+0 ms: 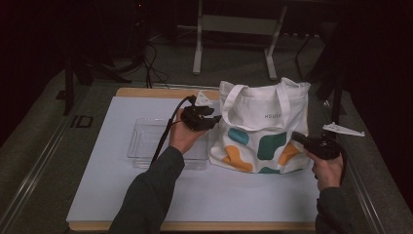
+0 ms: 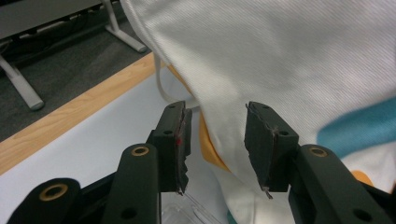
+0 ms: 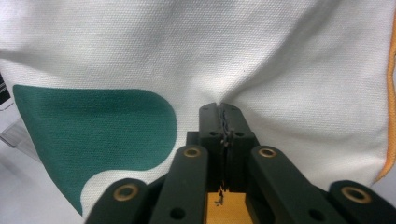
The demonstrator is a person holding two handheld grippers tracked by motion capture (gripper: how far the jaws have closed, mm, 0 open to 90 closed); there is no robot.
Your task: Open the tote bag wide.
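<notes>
A white tote bag (image 1: pixel 265 117) printed with teal and orange shapes stands on the white mat (image 1: pixel 219 195). My left gripper (image 1: pixel 214 119) hovers at the bag's upper left side. In the left gripper view its jaws (image 2: pixel 217 135) stand open, and the bag's cloth (image 2: pixel 289 56) hangs across the gap without being pressed. My right gripper (image 1: pixel 295 136) is at the bag's lower right side. In the right gripper view its jaws (image 3: pixel 223 109) are shut, pinching a pucker of the white cloth (image 3: pixel 233 46) beside a teal patch (image 3: pixel 102 130).
A clear plastic box (image 1: pixel 146 141) sits on the mat to the left of the bag, under my left forearm. The wooden table edge (image 1: pixel 146 92) runs along the back. Metal frame legs (image 1: pixel 197 48) and cables stand on the dark floor beyond.
</notes>
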